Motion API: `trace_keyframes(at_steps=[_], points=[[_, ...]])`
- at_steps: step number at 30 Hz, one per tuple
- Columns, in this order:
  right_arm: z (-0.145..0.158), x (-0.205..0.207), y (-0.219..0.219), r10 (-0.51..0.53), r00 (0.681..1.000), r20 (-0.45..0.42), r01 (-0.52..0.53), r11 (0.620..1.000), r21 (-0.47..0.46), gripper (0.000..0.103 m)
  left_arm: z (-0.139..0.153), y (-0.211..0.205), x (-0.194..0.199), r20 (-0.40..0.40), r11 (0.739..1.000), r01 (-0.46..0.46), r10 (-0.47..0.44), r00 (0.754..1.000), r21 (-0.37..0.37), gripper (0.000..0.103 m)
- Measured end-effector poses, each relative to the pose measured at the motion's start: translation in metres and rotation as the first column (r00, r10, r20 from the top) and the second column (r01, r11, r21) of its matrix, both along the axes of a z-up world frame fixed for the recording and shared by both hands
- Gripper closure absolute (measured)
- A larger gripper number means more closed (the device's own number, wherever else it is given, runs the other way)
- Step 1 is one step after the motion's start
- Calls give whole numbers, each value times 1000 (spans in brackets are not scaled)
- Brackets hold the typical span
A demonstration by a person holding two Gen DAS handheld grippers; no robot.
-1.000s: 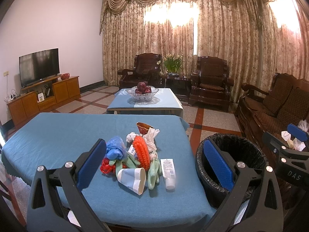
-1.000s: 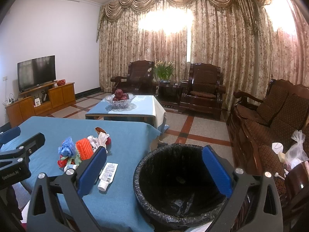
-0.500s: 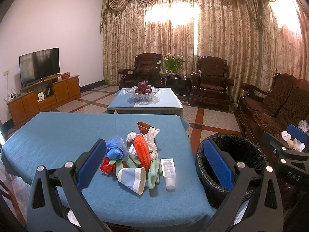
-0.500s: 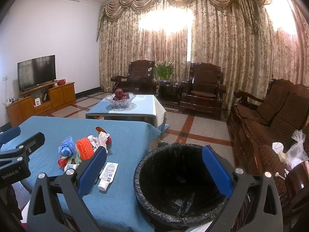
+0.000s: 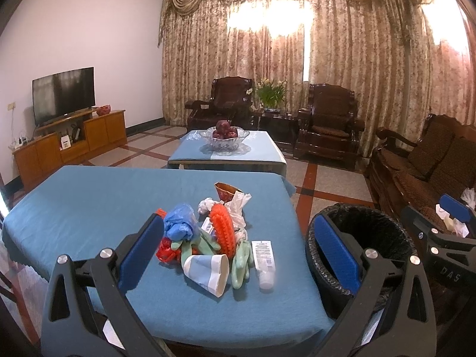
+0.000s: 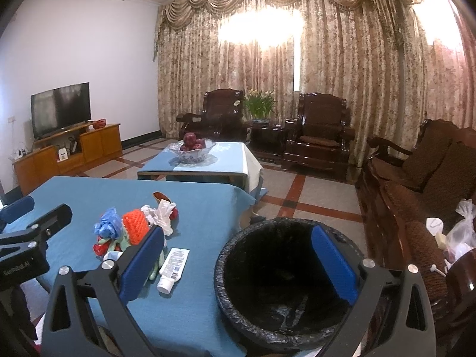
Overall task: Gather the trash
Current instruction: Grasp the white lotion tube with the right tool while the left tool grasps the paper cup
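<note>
A heap of trash lies on the blue-clothed table [image 5: 89,196]: a paper cup [image 5: 208,269] on its side, a white tube [image 5: 264,260], green gloves [image 5: 241,263], an orange foam net [image 5: 222,229], a blue bag [image 5: 180,221], white tissue [image 5: 238,205]. A bin with a black liner [image 5: 357,232] stands right of the table. My left gripper [image 5: 238,250] is open and empty, held back from the heap. My right gripper [image 6: 238,255] is open and empty above the bin [image 6: 282,282]. The tube [image 6: 174,264] and the net [image 6: 135,227] also show there.
A second table [image 5: 226,154] with a glass fruit bowl [image 5: 224,138] stands beyond. Dark wooden armchairs [image 5: 327,128] line the curtained back wall, a sofa [image 5: 431,163] is on the right, a TV cabinet [image 5: 68,142] on the left.
</note>
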State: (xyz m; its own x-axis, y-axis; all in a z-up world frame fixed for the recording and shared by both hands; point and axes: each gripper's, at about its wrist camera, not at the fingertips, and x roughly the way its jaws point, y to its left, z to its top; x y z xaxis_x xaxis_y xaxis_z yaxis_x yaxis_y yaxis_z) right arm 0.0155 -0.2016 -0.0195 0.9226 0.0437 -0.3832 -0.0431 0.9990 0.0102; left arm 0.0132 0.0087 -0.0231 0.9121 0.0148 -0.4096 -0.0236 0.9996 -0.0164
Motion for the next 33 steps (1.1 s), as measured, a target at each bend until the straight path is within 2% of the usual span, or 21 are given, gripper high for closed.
trace_keyframes(at_steps=[5,9,14,20,24,29,33], points=[[-2,8,11,40,999,-14,-40,999,-9,6,-12,19,13,-27,998,-51,51,998,25,5],[-11,23,26,93,994,-52,-94,996,0,7,-30,55,31,-89,986,-161,165,982,46,5],[-30,45,57,202,973,-114,-200,979,29,21,-57,92,43,-153,970,-236,243,958,63,5],[-69,69,95,277,940,-196,-278,960,26,34,-86,115,51,-219,967,-235,250,943,94,5],[-103,87,107,268,923,-275,-274,961,14,41,-101,123,54,-248,971,-221,236,940,87,10],[-138,106,111,231,910,-344,-254,967,-24,45,-118,120,66,-278,979,-196,204,939,56,18],[-155,121,111,204,900,-385,-233,972,-29,45,-131,120,78,-301,983,-180,182,936,36,20]])
